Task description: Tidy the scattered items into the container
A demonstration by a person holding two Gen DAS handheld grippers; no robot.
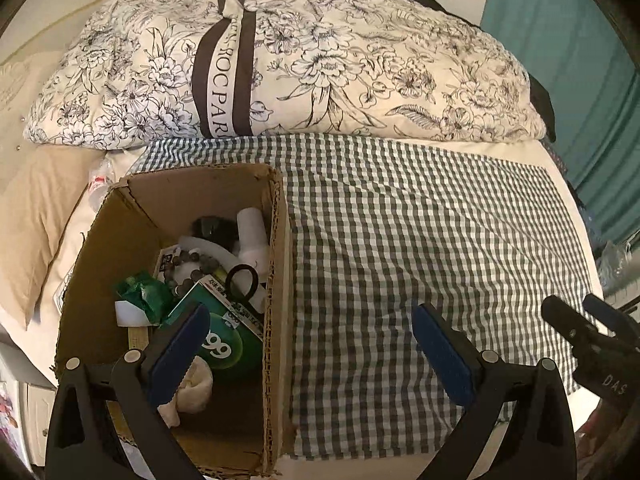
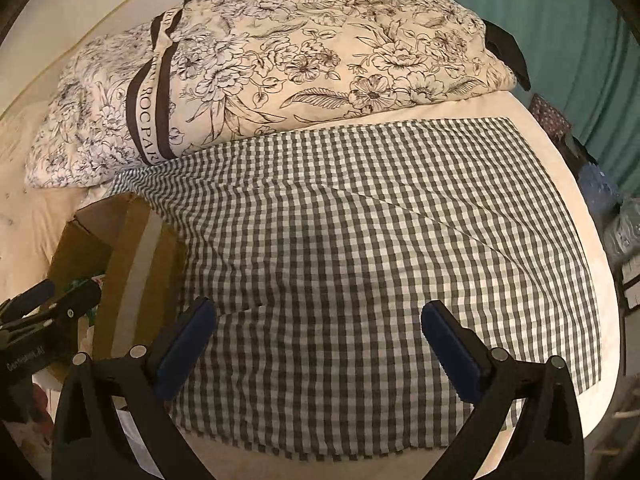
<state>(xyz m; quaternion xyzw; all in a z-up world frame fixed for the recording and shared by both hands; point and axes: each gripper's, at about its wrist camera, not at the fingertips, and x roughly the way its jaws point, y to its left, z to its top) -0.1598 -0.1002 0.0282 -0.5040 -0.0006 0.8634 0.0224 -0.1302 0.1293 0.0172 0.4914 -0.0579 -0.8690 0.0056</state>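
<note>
An open cardboard box [image 1: 280,248] stands on the bed at the left. Inside it lie a green "999" carton [image 1: 224,344], black-handled scissors [image 1: 242,284], a bead bracelet [image 1: 196,264], a white tube [image 1: 252,232], a green packet [image 1: 140,296] and a cream bundle [image 1: 194,384]. My left gripper [image 1: 310,344] is open and straddles the box's right wall, its left finger above the contents, holding nothing. My right gripper [image 2: 320,328] is open and empty above the checked cloth [image 2: 360,240]. The box [image 2: 132,264] lies to its left. No loose items show on the cloth.
A folded floral duvet [image 1: 320,60] fills the back of the bed. A beige pillow [image 1: 36,216] and a plastic bottle [image 1: 98,184] lie left of the box. A teal curtain [image 1: 560,60] hangs at the right. The other gripper shows at each view's edge [image 1: 588,332] [image 2: 40,312].
</note>
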